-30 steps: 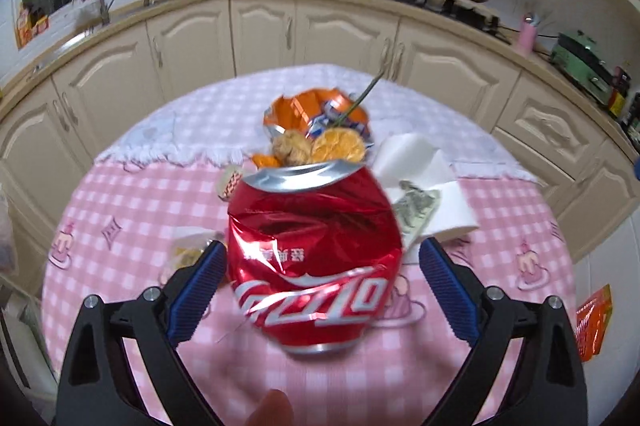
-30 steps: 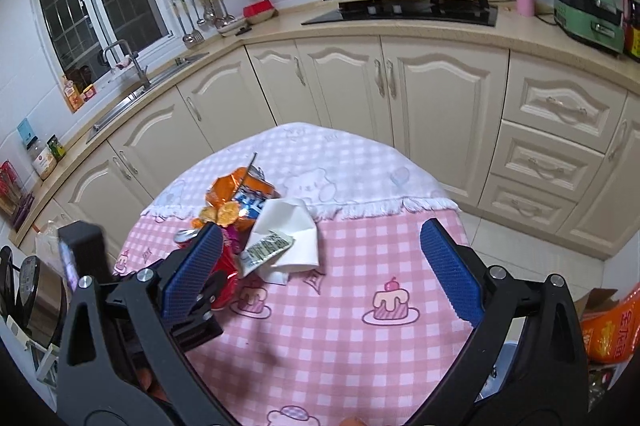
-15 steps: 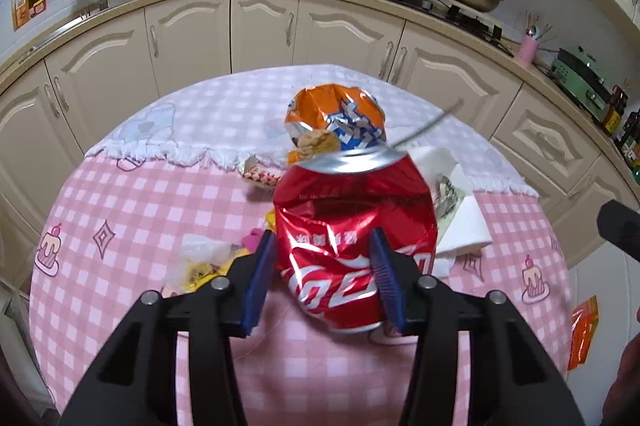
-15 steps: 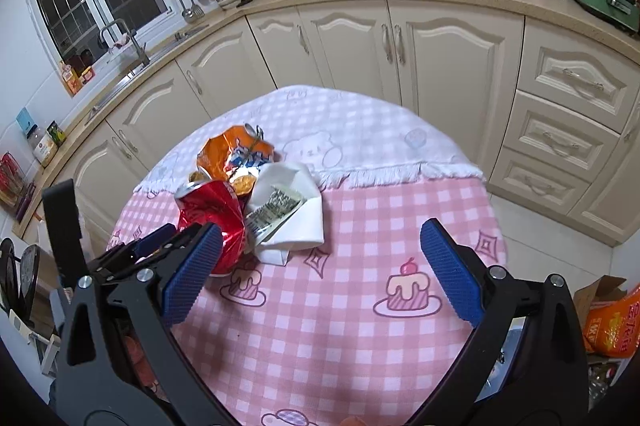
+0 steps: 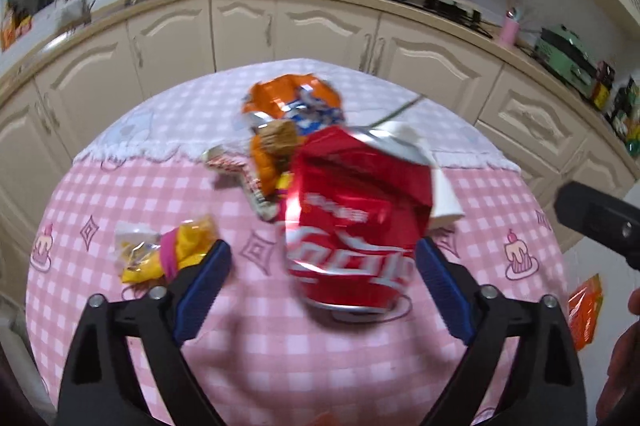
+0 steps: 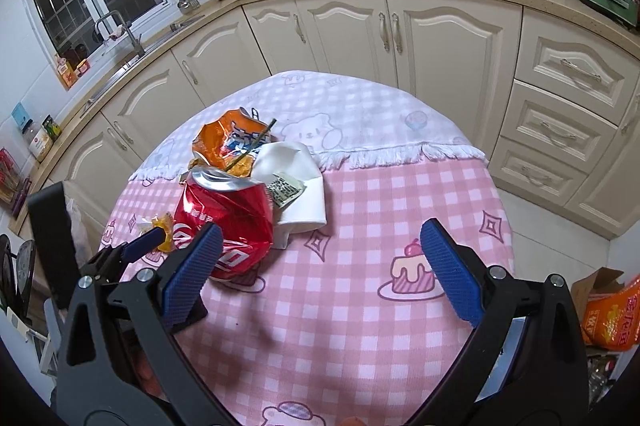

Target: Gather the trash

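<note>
Left wrist view: left gripper [image 5: 322,284] jaws just reopened, spread wide; crushed red can [image 5: 354,222] upright on the table [image 5: 120,186] between them, nearer the right pad, untouched.

Right wrist view: right gripper [image 6: 320,270] jaws wide, empty; can [image 6: 226,218] beyond the left pad, nearer the left gripper [image 6: 146,244].

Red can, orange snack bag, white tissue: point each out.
red can [image 6: 230,216], right wrist view, dented side wall.
orange snack bag [image 6: 218,142], right wrist view, crumpled orange face.
white tissue [image 6: 304,202], right wrist view, bare lower fold.
</note>
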A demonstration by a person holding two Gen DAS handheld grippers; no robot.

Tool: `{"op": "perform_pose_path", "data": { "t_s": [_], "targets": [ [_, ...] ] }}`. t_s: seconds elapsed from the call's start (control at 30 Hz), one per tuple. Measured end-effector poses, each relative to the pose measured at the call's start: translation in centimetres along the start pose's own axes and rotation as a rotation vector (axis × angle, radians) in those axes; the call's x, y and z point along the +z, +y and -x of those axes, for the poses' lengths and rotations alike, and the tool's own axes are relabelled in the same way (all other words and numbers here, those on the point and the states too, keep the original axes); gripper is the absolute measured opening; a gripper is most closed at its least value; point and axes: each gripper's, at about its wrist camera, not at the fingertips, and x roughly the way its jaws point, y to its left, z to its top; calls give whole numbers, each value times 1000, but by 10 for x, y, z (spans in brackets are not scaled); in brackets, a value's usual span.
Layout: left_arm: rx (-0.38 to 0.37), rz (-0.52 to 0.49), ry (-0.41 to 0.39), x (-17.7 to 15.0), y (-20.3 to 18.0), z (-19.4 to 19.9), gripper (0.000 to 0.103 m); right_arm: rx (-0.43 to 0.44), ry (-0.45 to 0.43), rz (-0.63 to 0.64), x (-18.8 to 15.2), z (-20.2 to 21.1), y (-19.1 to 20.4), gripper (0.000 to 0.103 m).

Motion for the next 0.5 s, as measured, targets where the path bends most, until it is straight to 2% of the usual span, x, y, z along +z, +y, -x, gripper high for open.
{"op": "perform_pose_path", "data": {
  "t_s": [0.1, 0.2, 0.23, 0.5],
  "targets": [
    [22, -43, 31, 1, -14, -16, 94, -5, 3, -11, -1, -1, -4, 97],
    [-12, -38, 54, -1, -17, -32, 93, -9, 5, -16, -2, -1, -7, 97],
    [-20, -25, 62, -1, -16, -35, 89, -11, 4, -17, -3, -1, -8, 97],
    [-88, -4, 36, -4, -5, -25, 87, -23, 5, -42, -5, -2, -19, 97]
  ]
}}
